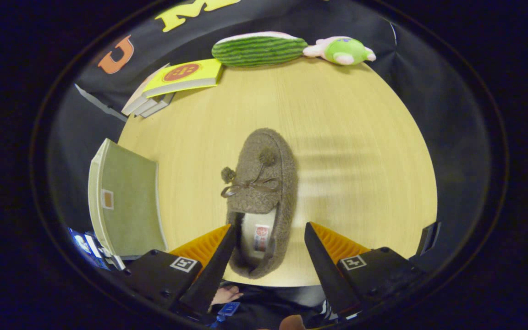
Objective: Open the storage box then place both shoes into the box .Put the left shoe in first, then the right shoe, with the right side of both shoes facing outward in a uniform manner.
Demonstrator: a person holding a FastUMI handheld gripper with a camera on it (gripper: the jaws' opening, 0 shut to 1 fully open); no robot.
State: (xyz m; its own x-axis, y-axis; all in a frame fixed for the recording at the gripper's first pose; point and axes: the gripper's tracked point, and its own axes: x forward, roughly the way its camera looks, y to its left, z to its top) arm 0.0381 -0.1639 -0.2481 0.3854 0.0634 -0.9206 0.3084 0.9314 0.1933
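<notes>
Here, taking the slipper as the landmark:

Slipper: one fuzzy brown moccasin slipper (262,197) of nubbly, boucle-like fabric, lying flat on the worktop, toe pointing away from the gripper, heel opening nearest it.
Slipper trim: one thin bow across the vamp with two small round pom-poms, one on top of the toe and one hanging to the side; pale plush lining with a small sewn label inside.
Gripper: one gripper (269,245) whose jaws stand wide, one finger on each side of the slipper's heel end; the left finger sits right at the heel's edge, though I cannot tell if it touches, and the right finger stands clear of it. Nothing is gripped.
Worktop: round, smooth, pale wood-grain worktop (360,137) under the slipper.
Storage box: one flat-sided, matte olive-green storage box (126,206) with pale edging and a small square tag, well to the left of the slipper, at the worktop's edge; looks closed.
Books: a stack of about four (172,85), the top one with a glossy yellow cover, beyond the slipper and to its left.
Plush toys: two at the far rim beyond the slipper, one long striped green watermelon-slice cushion (259,49) and one small green-and-pink soft animal (344,50) just beside it.
</notes>
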